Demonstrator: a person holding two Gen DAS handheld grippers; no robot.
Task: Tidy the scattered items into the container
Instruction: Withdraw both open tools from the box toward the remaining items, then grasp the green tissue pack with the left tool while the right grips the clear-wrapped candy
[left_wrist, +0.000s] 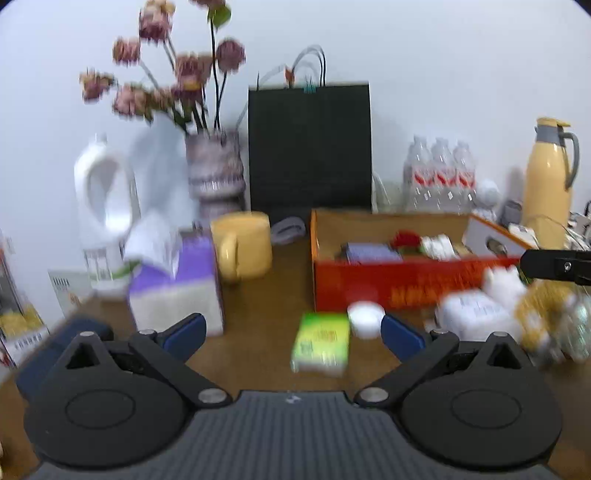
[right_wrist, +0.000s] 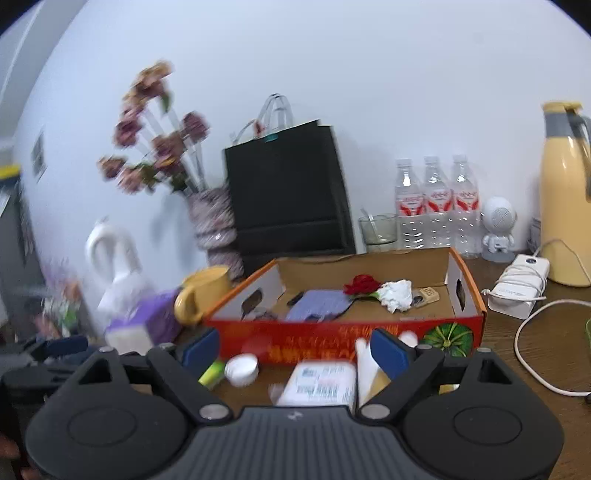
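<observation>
Both of your hand-held grippers, left (left_wrist: 293, 330) and right (right_wrist: 293, 347), are released with nothing between the pads. On the bench (left_wrist: 266, 295), the green box (left_wrist: 321, 347), white jar (right_wrist: 242, 369) and labelled packet (right_wrist: 321, 384) lie just before the orange cardboard box (right_wrist: 469, 295).

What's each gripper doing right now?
Left gripper: open, empty, green box on the table ahead.
Right gripper: open, holding nothing.
</observation>
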